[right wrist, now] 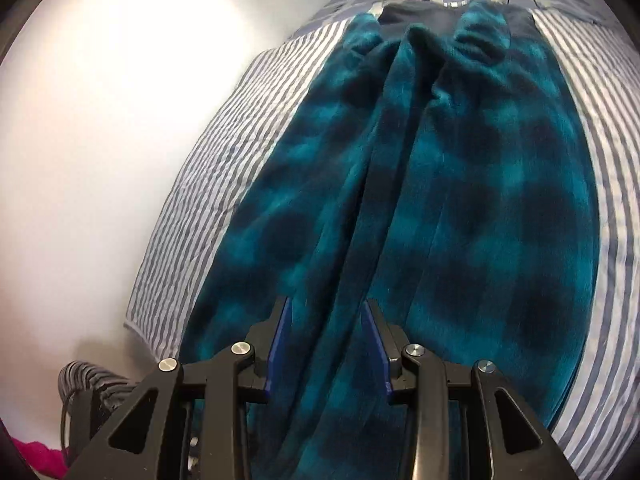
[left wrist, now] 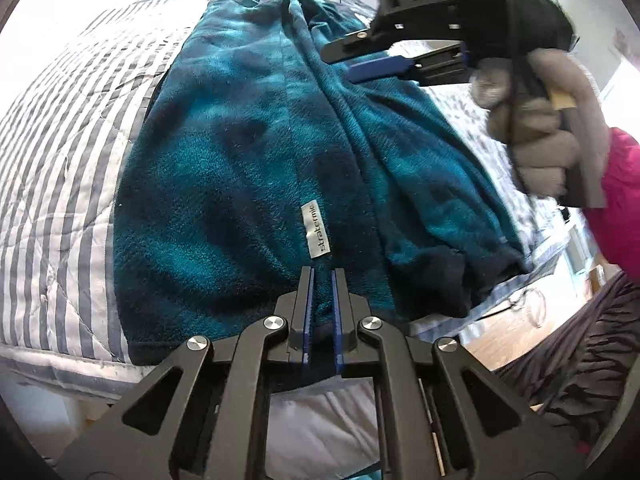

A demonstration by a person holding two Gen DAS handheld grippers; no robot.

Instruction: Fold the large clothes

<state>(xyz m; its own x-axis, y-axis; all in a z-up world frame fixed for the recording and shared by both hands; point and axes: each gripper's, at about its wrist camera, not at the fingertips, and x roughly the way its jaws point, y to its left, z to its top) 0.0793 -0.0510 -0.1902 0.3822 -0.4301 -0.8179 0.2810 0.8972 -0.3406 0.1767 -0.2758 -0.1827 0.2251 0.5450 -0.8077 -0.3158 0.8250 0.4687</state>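
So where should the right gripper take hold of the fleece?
Probably the near hem of the fleece, beside the left gripper already shut on that edge. Come in from the bed's near side: the hem hangs over there, and the right gripper is open above it.

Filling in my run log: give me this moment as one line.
left gripper: shut on fleece garment hem | right gripper: open above garment | garment: flat on striped quilt

Left gripper [left wrist: 322,276] pitched steeply down, jaws pinched near shut on fleece [left wrist: 248,152]. Right gripper [right wrist: 326,312] also angled down, jaws part open over the cloth. A gloved hand [left wrist: 536,128] holds the right gripper.
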